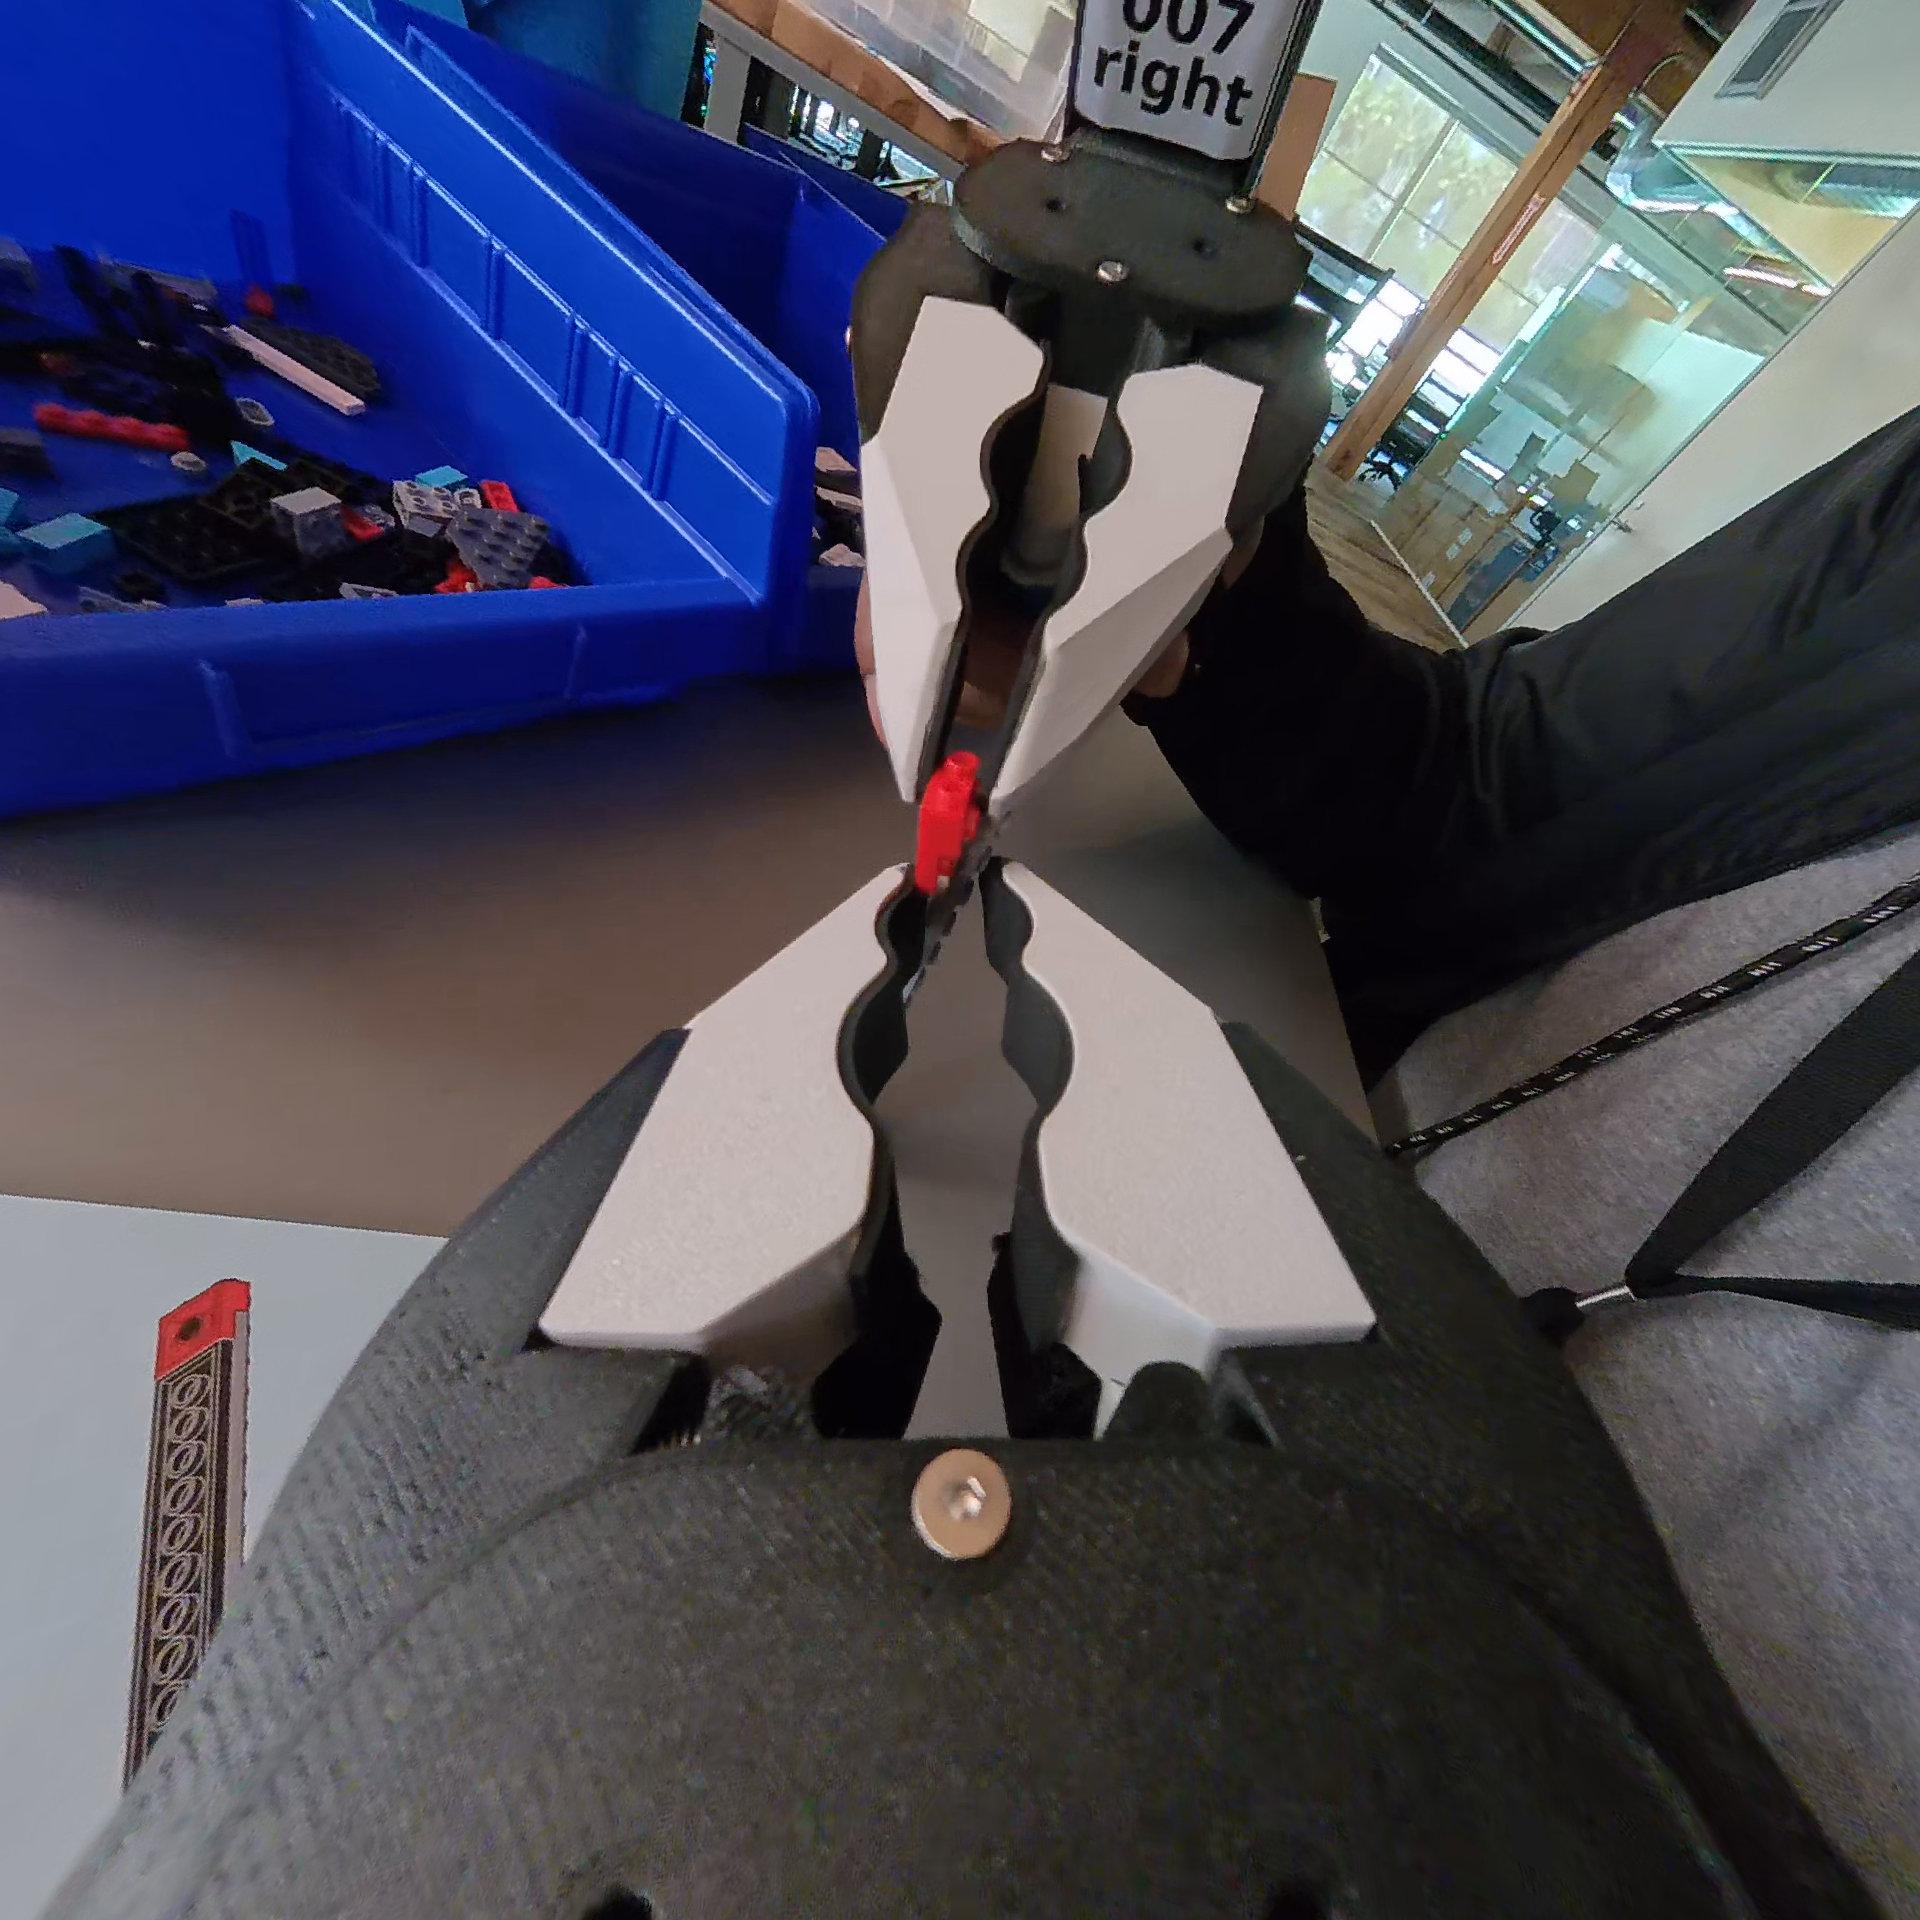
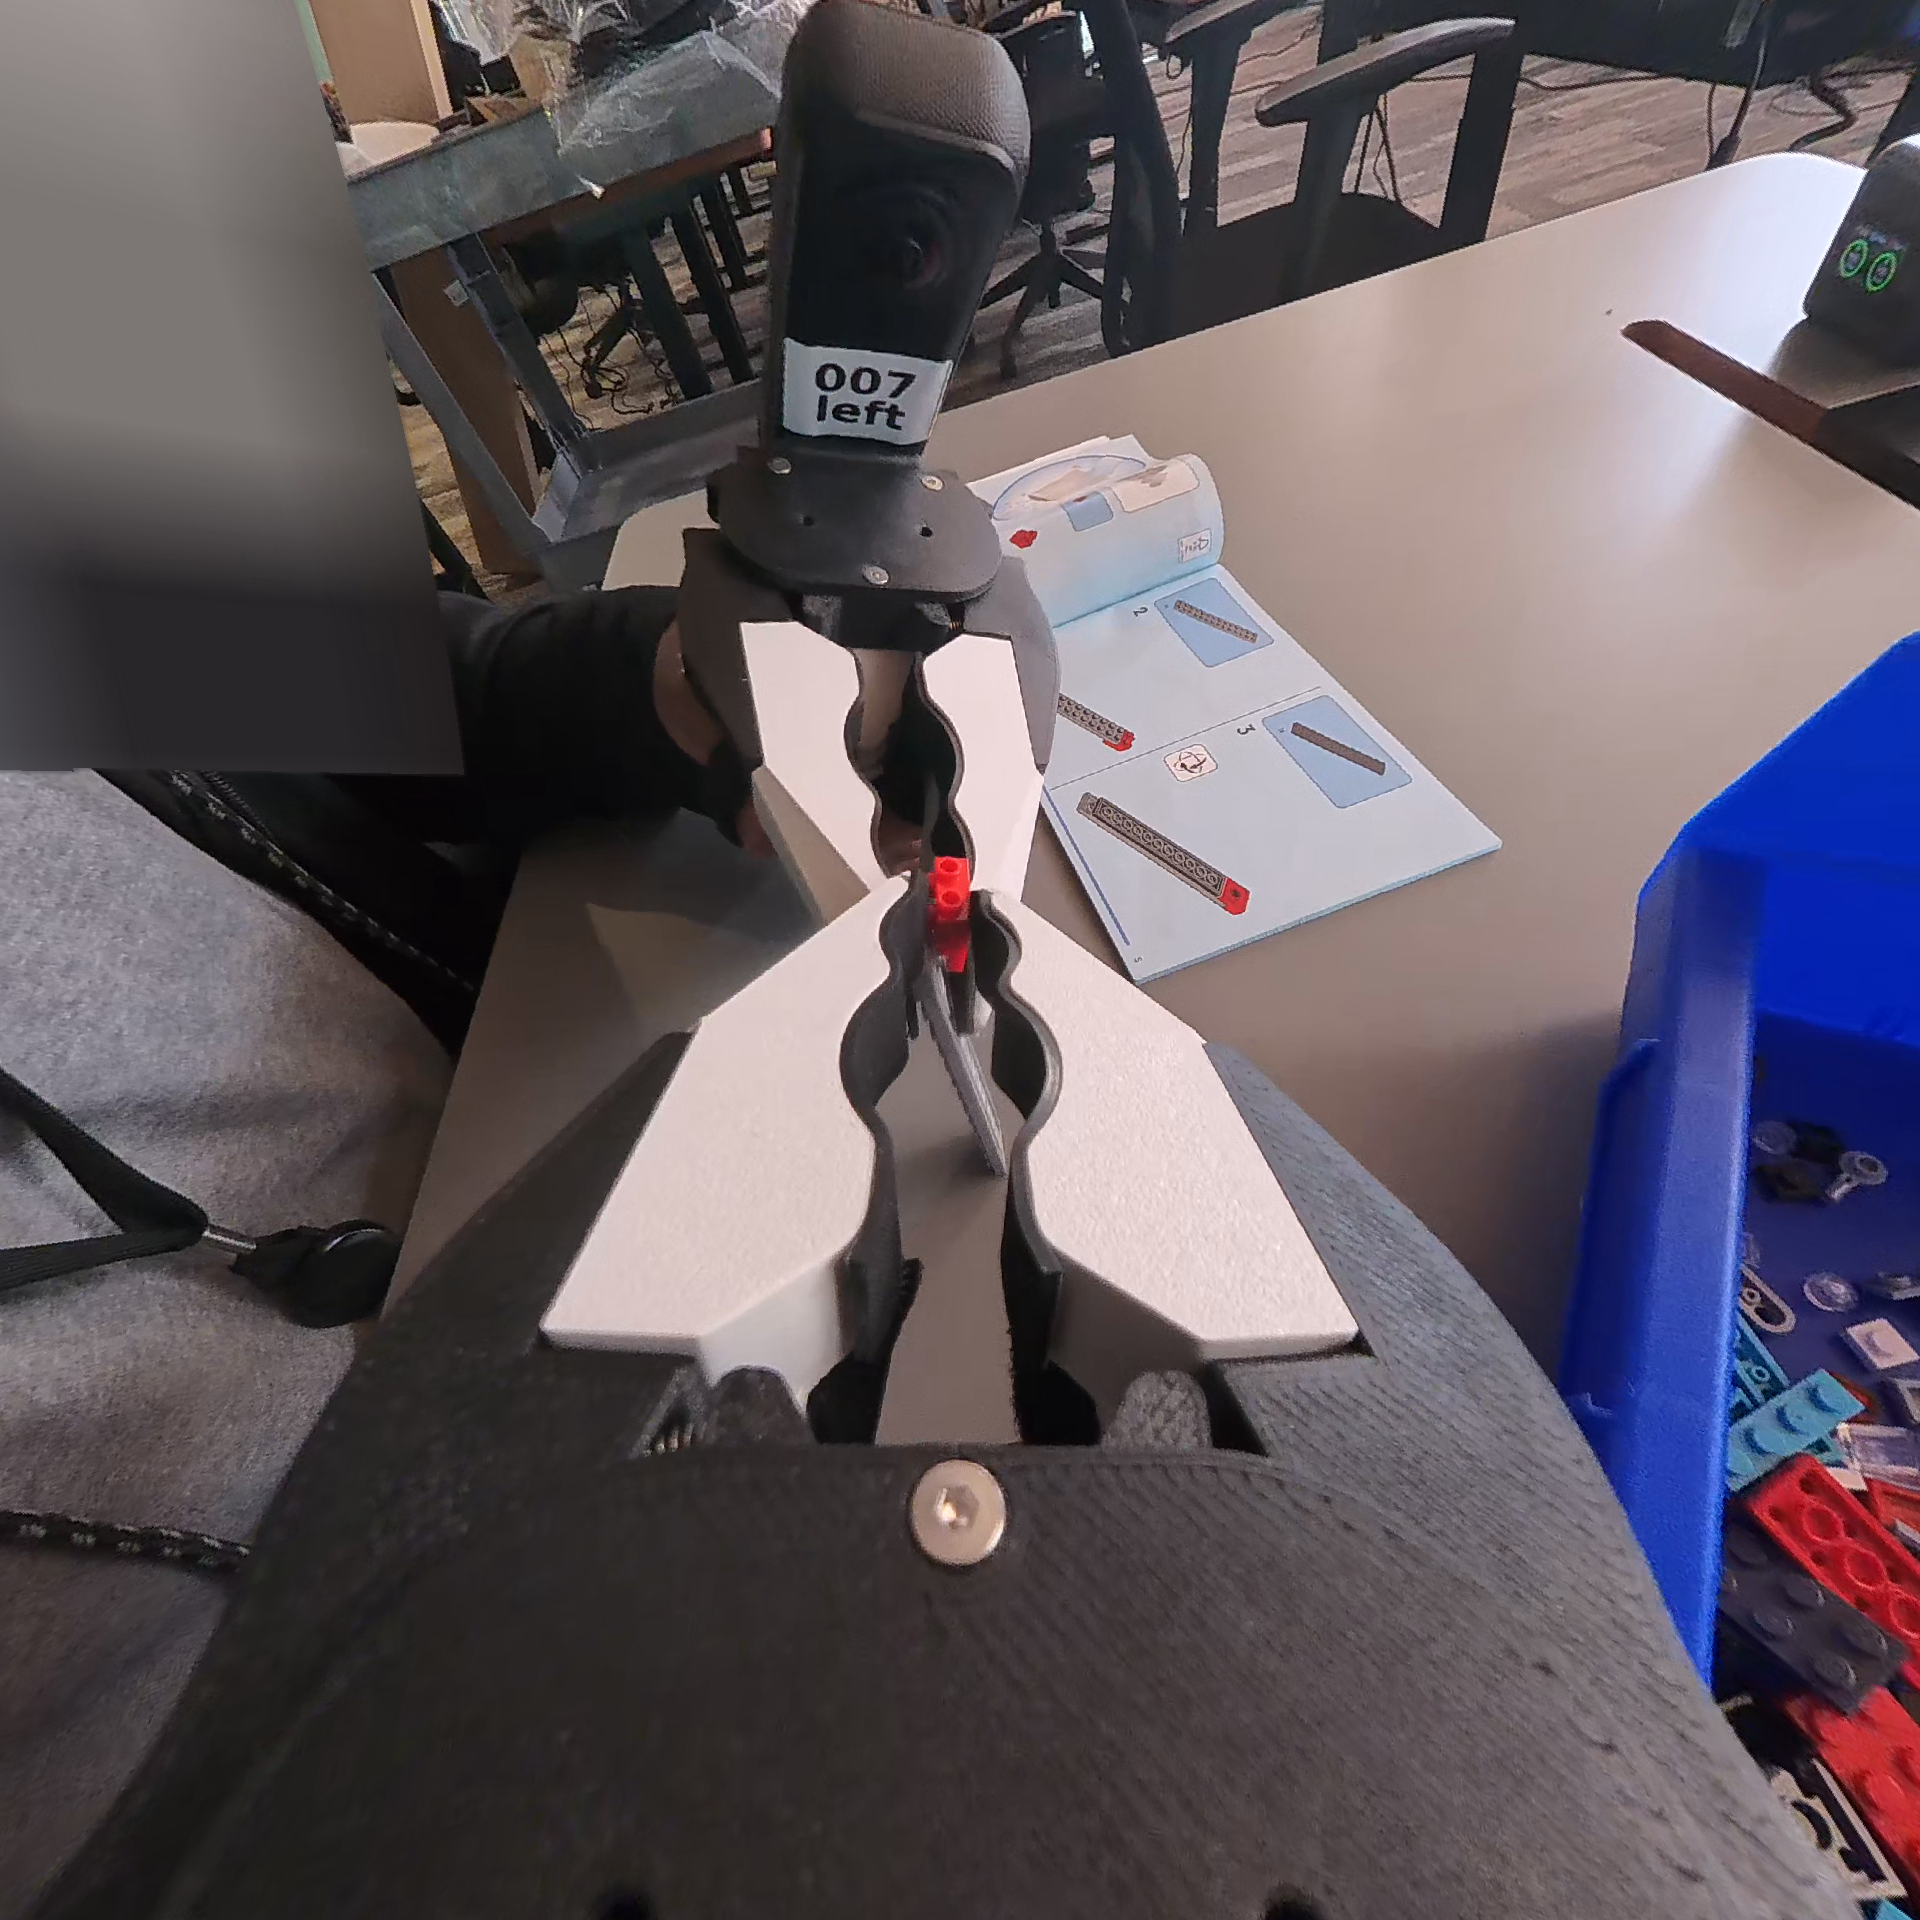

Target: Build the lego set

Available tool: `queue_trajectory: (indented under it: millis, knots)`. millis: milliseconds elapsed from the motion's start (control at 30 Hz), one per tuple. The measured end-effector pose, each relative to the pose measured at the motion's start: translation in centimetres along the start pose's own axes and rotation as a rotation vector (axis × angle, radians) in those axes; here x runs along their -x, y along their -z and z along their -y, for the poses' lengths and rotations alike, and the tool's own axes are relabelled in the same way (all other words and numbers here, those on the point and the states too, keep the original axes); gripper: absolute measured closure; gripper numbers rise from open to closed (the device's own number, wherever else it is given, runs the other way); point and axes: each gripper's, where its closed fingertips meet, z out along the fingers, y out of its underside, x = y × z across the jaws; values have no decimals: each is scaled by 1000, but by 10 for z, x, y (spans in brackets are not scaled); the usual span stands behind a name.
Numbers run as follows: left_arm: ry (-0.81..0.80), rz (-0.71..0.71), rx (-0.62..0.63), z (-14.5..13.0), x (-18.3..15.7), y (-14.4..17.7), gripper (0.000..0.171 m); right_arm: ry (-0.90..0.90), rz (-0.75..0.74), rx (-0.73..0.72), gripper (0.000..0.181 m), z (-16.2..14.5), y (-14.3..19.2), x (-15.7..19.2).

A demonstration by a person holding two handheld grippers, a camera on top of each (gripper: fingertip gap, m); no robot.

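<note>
Meeting tip to tip above the grey table (image 2: 1455,436), the left gripper (image 1: 951,883) and the right gripper (image 2: 940,914) crowd a small red lego piece (image 1: 948,821) between them. In the right wrist view the right gripper's jaws are drawn narrow, with the red piece at their tips and a thin grey lego beam (image 2: 966,1081) slanting back between the fingers; the wavy black pads hide where the beam is actually pinched, and how beam and red piece join is hard to make out. In the left wrist view the left gripper's jaws are likewise nearly closed at the tips around something dark and slim, mostly hidden, just beside the red piece, so I cannot tell what it grips. A blue bin (image 1: 665,436) of loose bricks sits far left in that view, cut off by the frame. An open instruction booklet (image 2: 1278,748) lies on the table beyond the grippers, partly covered by the left gripper.
</note>
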Motion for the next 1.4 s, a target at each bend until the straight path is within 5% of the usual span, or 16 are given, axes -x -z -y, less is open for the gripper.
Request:
queue_trajectory:
  millis: [1400]
  knots:
    - [52,-18,-85,7,3,2,156,-23,2,-20,171,2,9,-2]
